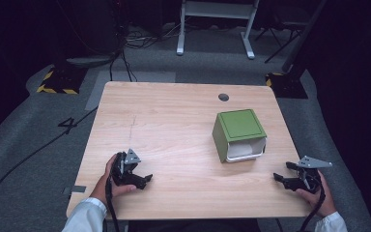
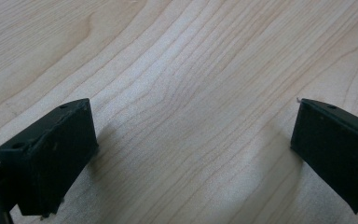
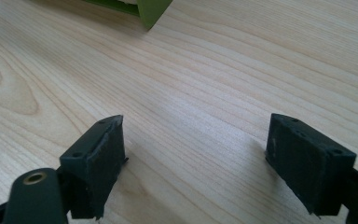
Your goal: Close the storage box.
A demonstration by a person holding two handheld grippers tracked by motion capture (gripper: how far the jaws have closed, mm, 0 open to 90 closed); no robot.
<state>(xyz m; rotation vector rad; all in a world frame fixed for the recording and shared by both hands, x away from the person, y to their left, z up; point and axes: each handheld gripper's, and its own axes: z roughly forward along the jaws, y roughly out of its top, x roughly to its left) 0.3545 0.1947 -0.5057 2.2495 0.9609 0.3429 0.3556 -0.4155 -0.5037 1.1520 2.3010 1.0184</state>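
Note:
A green box (image 1: 238, 131) with a white drawer (image 1: 245, 150) pulled partly out of its front stands right of the table's middle. Its green corner (image 3: 150, 11) shows at the top of the right gripper view. My left gripper (image 1: 142, 180) rests at the near left of the wooden table (image 1: 174, 125), held by a hand. Its jaws stand wide apart over bare wood (image 2: 196, 140), open and holding nothing. My right gripper (image 1: 281, 175) sits at the near right edge, below and right of the box, also open and holding nothing (image 3: 196, 140).
A round grey cable hole (image 1: 223, 97) lies near the table's far edge. Beyond the table are a white frame's legs (image 1: 212, 29), floor cables and yellow-black taped bases (image 1: 58, 79). Bare wood stretches across the table's left and middle.

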